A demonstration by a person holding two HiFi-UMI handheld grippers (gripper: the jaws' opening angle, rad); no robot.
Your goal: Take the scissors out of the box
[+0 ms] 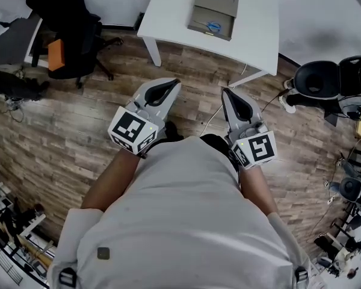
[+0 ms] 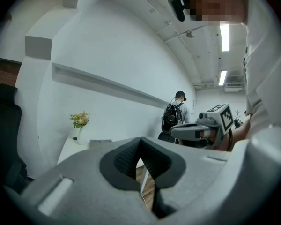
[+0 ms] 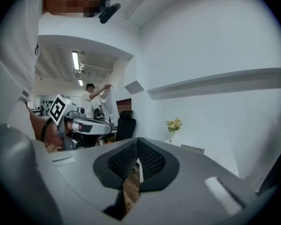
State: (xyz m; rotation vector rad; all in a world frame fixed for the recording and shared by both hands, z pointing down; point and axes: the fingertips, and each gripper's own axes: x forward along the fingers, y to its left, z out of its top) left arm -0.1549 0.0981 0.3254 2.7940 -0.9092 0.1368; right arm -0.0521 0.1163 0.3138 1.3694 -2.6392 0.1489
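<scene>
A grey box (image 1: 213, 11) lies open on the white table (image 1: 168, 8) at the far end of the head view. Blue-handled scissors (image 1: 213, 26) lie in its near part. Both grippers hang over the wooden floor, close to the person's body and well short of the table. My left gripper (image 1: 174, 82) has its jaws together and holds nothing. My right gripper (image 1: 224, 91) is likewise shut and empty. In the left gripper view the jaw tips (image 2: 140, 139) meet, and the box (image 2: 100, 142) shows small on the table. The right gripper view shows shut tips (image 3: 137, 140) and the box (image 3: 192, 148).
A black office chair (image 1: 75, 38) stands at the left of the table, another black seat (image 1: 316, 80) at the right. A cable (image 1: 213, 116) runs over the floor between the grippers. A vase of flowers (image 2: 79, 122) stands on the table. People stand far back in both gripper views.
</scene>
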